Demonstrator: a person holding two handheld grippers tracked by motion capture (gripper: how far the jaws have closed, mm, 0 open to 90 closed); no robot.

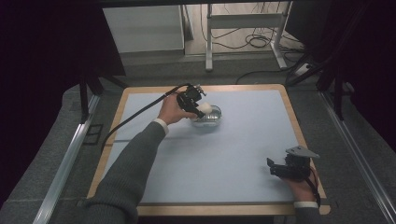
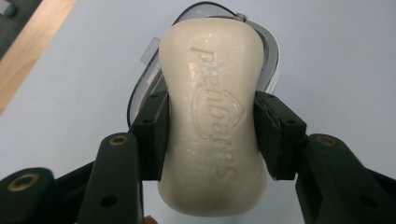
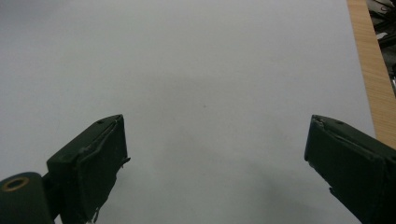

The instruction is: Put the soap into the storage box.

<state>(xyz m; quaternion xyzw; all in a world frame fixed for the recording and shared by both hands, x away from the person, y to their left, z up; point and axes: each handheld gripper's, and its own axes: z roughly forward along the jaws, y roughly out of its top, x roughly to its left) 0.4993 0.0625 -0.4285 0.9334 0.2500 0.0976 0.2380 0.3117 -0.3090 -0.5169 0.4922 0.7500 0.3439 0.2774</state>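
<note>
left gripper (image 2: 210,135) fingers clamping soap bar (image 2: 212,116), above clear dish (image 1: 208,117)

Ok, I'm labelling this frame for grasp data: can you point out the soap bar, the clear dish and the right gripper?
soap bar (image 2: 212,116): left gripper view, on its embossed face.
clear dish (image 1: 214,122): high view, on its near rim.
right gripper (image 1: 271,167): high view, between its fingertips.
</note>
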